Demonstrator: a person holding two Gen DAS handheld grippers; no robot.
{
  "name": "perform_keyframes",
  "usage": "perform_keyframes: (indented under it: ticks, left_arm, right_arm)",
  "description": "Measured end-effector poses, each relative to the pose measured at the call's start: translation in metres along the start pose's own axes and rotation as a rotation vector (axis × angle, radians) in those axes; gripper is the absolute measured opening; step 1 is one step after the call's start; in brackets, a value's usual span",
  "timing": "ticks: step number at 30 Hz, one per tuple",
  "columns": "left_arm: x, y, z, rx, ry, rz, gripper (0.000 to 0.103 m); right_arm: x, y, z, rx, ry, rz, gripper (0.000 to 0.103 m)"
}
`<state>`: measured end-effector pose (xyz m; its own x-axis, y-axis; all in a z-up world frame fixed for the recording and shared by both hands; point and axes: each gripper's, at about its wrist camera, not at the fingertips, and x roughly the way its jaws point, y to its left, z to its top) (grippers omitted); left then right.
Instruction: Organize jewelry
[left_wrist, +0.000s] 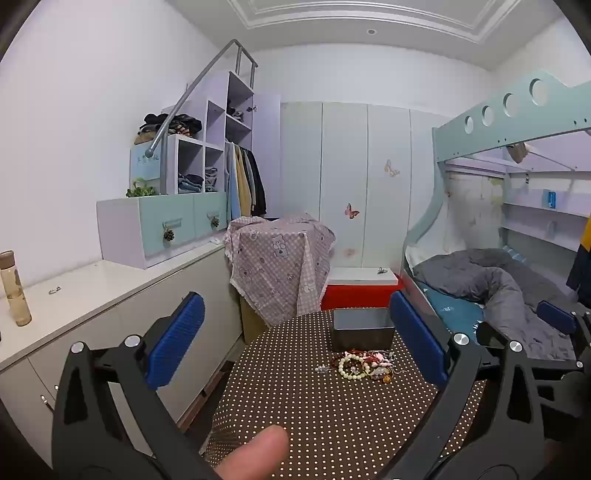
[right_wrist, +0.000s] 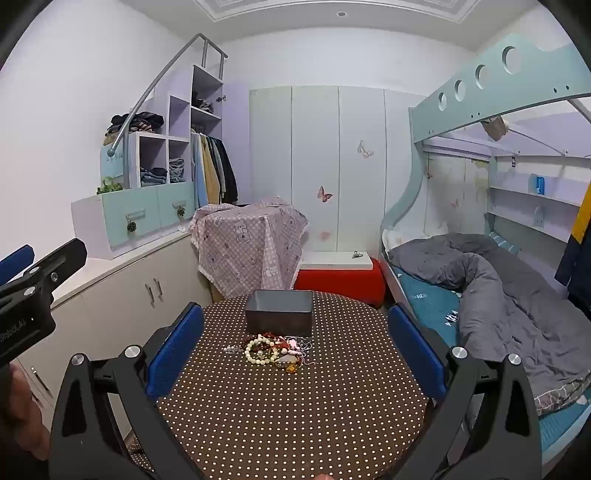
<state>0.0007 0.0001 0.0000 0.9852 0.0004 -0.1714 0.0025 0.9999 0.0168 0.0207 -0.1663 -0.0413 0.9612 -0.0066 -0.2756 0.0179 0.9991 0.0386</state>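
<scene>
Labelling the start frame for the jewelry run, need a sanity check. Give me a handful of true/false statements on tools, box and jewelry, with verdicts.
1. Both tools, the left tool and the right tool, are open and hold nothing. True.
2. The tangled pile of bead bracelets and necklaces lies inside the dark grey rectangular box. False: it lies on the brown polka-dot tablecloth, in front of the box on the camera side.
3. The cream bead bracelet sits at the left of the pile in the right wrist view. True.
4. The box has a lid on it. False: its top is open.
5. The right tool grips the cream bracelet. False: it is short of the pile.
</scene>
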Motion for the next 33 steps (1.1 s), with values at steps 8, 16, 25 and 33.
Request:
perform_keyframes:
  ticks: [8,16,25,33]
  left_arm:
    - [0.001,0.002,0.001,-0.007,-0.004,-0.015,0.098]
    - [-0.01,0.007,0.003,-0.01,-0.034,-0.01,0.098]
    - [-0.006,0.011,0.009,-0.041,-0.032,-0.03,0.098]
    - [-0.008,0.01,0.005,-0.039,-0.049,-0.041,0.098]
  right_arm:
    - [-0.003,-0.001,0.004,0.0,-0.014,-0.002,0.096]
    - [-0.009,0.004,0.016,-0.008,-0.044,-0.001,0.096]
    - [-0.011,0.003,0.018,-0.013,-0.057,-0.007,0.096]
    - [-0.017,0.003,0.026,-0.013,-0.083,-0.008,0.096]
